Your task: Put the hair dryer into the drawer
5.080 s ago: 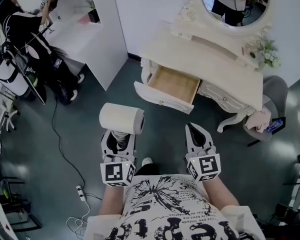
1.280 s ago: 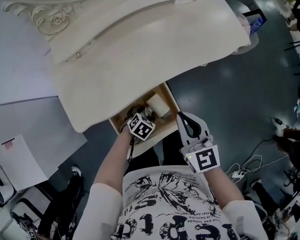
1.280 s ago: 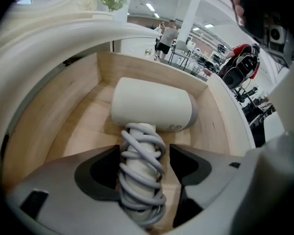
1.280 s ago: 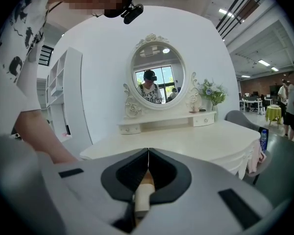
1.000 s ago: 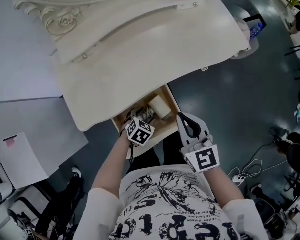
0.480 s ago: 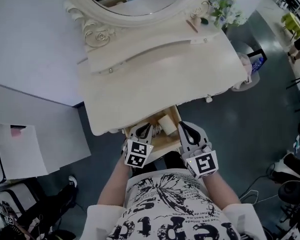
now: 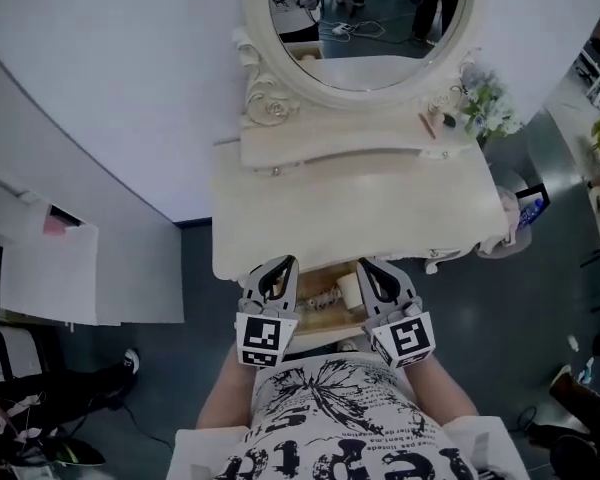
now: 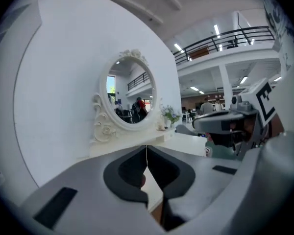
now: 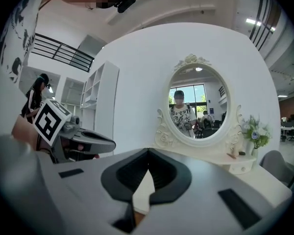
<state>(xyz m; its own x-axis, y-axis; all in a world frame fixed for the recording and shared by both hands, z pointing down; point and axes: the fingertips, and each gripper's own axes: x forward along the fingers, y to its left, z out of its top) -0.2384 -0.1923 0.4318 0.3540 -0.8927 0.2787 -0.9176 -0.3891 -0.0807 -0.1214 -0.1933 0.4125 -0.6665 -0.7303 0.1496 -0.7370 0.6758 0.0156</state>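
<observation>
Now that the hair dryer (image 7: 340,291) lies in the open drawer (image 7: 314,318), the left gripper (image 7: 283,265) has risen clear of it, its jaws just closing on nothing. The right gripper (image 7: 366,267) is likewise closed and empty. Placement looks done. The dryer's long axis seems to run across the drawer, barrel rightward in the head view.

The desk (image 7: 360,208) looked smooth and cream-painted, softly sheened; its drawer (image 7: 318,296) showed bare pale wood. The mirror (image 7: 365,18) was glossy glass, the floor (image 7: 545,278) dark and shiny.

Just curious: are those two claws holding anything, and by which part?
Nothing. The left gripper and right gripper are both shut and empty; the hair dryer lies in the drawer.
</observation>
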